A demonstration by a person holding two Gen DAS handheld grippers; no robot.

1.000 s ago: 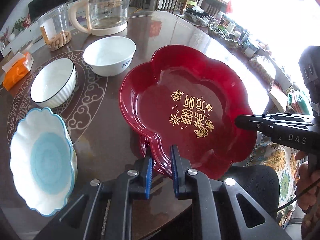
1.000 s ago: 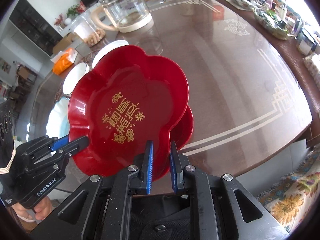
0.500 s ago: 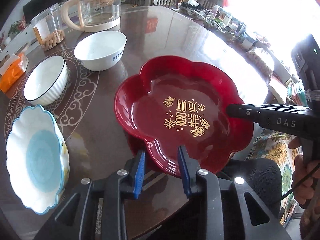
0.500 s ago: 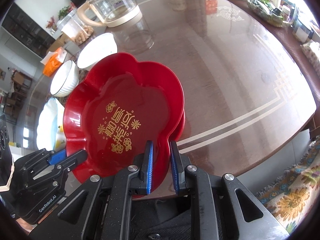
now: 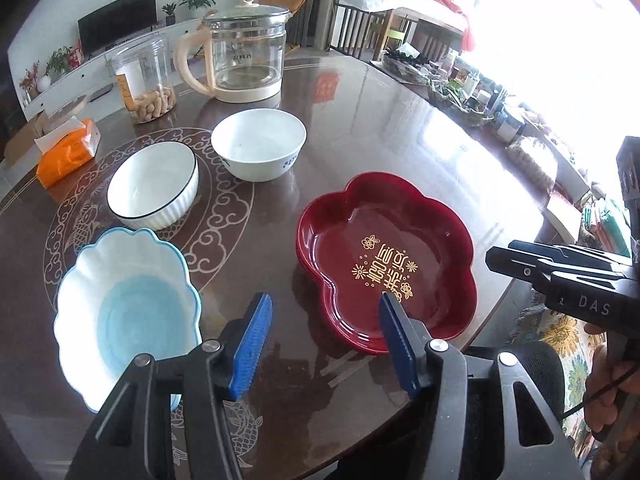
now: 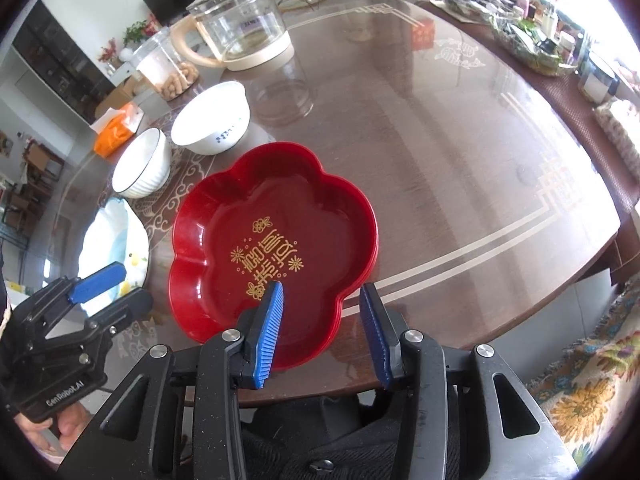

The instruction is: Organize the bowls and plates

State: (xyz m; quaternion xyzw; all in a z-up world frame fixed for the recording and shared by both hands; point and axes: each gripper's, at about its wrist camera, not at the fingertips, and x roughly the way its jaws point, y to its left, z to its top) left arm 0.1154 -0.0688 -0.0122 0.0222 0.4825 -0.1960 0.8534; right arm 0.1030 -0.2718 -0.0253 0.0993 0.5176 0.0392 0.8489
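The red flower-shaped plates (image 6: 276, 248) are stacked, one nested in another, on the near right part of the round table (image 6: 460, 160), their near lobes close to the table's edge. Neither claw is gripping them. The left gripper (image 5: 324, 332) is seen with its jaws opening, bare table between the pads and only the plate's near left lobe by the right pad. The right gripper (image 6: 322, 328) is likewise opening, the plates' near rim lying below the gap but not pressed.

The release appears to be the step in hand. It is judged best finished by letting both sets of jaws spread fully before the grippers are lifted clear, so that no scalloped lobe is caught and the stack is not dragged toward the edge.

To the left, the blue-and-white scalloped bowl (image 5: 124, 316) lies near the left gripper. Farther off, the ribbed black-rimmed bowl (image 5: 154, 184) and the plain white bowl (image 5: 258, 144) are set side by side. Beyond them stand a peanut jar (image 5: 144, 76), a glass kettle (image 5: 244, 52) and an orange tissue pack (image 5: 68, 152). Open table is left to the far right.
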